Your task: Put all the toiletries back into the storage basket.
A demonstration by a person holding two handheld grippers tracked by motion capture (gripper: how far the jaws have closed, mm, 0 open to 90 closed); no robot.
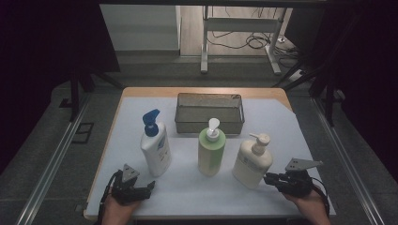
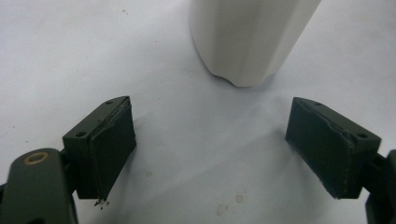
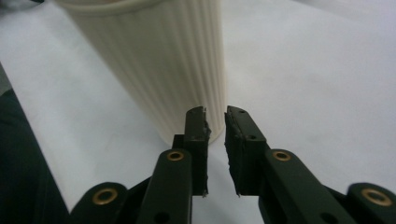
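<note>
- Left gripper (image 1: 149, 186) sits at lower left of the high view, jaws spread wide and empty; in the left gripper view the base of the white bottle with the blue pump (image 2: 247, 42) stands upright at top centre, ahead of the gap and apart from both jaws.
- Right gripper (image 1: 266, 178) sits at lower right, jaws drawn narrow with a slim gap and nothing between them; its tips are just beside the foot of the cream ribbed bottle (image 3: 154, 60).
- Green bottle (image 1: 211, 152) stands centre frame, between the other two; the mesh basket (image 1: 209, 123) lies behind it, toward upper centre (apparently empty).
- All three bottles stand upright on the white table (image 1: 187, 192).
- Risk, right side: jaws this narrow cannot straddle the cream bottle. Pushing forward would likely shove or tip it, since it is tall with a pump on top.
- Risk, left side: a grasp near the base would leave the weight above the pads, so the bottle could swing on lifting.
- Risk, shared: a toppled bottle could strike the green one beside it.
</note>
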